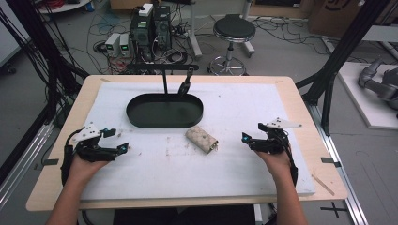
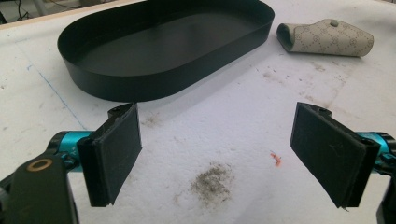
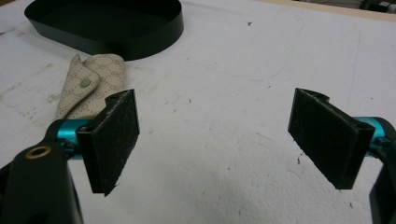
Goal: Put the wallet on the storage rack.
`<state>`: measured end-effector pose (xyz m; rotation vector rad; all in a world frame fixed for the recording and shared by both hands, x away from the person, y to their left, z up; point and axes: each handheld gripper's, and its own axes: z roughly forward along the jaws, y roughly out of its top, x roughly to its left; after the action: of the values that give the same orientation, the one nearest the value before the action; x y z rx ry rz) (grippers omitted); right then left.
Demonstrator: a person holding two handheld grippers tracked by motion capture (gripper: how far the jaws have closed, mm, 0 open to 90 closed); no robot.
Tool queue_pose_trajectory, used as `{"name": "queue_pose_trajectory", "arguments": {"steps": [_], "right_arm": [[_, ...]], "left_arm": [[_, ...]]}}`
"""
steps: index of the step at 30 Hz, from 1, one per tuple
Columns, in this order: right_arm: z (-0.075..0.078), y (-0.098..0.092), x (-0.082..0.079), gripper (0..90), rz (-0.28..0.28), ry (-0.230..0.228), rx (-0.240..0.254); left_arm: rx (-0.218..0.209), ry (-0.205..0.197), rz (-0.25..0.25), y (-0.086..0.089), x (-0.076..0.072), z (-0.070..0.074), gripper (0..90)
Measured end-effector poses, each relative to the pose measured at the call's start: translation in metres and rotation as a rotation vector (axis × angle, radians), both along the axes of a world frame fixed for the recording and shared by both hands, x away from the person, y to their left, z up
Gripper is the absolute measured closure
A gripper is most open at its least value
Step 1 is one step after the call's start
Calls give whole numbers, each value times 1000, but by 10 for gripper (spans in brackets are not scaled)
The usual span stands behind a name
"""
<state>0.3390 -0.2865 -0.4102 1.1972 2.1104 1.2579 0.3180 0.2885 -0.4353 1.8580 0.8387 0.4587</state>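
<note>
Both my left gripper point(image 1: 123, 147) and right gripper point(image 1: 245, 138) hang spread and empty, so I should reach the pouch point(image 1: 202, 139), mid-frame just below the tray point(image 1: 141, 119), squarely across its width.

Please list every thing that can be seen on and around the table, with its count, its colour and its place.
tray: one, black, oval, empty, far middle of the white mat
pouch: one, beige, patterned, lying on the mat just in front of the tray
mat: one, white, stained, covering the wooden table
stool: one, black seat, on the floor behind the table
left gripper: one, black, open, over the mat's left side
right gripper: one, black, open, over the mat's right side
</note>
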Motion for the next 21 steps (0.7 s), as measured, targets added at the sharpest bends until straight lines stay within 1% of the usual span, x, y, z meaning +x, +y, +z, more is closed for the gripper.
{"name": "queue_pose_trajectory", "arguments": {"steps": [2,7,11,14,17,21], "right_arm": [[1,3,0,169,9,1,-6],[5,13,1,169,26,-7,-2],[5,25,4,169,52,0,-15],[5,36,5,169,61,3,-29],[4,46,7,169,70,18,-37],[2,62,10,169,99,36,-48]], "left_arm": [[-2,-2,2,1,-1,0,164],[2,-4,12,4,-5,1,164],[-1,-10,19,6,-7,3,164],[0,-7,20,8,-7,2,164],[5,0,23,9,-8,0,164],[4,-1,30,12,-11,1,164]]}}
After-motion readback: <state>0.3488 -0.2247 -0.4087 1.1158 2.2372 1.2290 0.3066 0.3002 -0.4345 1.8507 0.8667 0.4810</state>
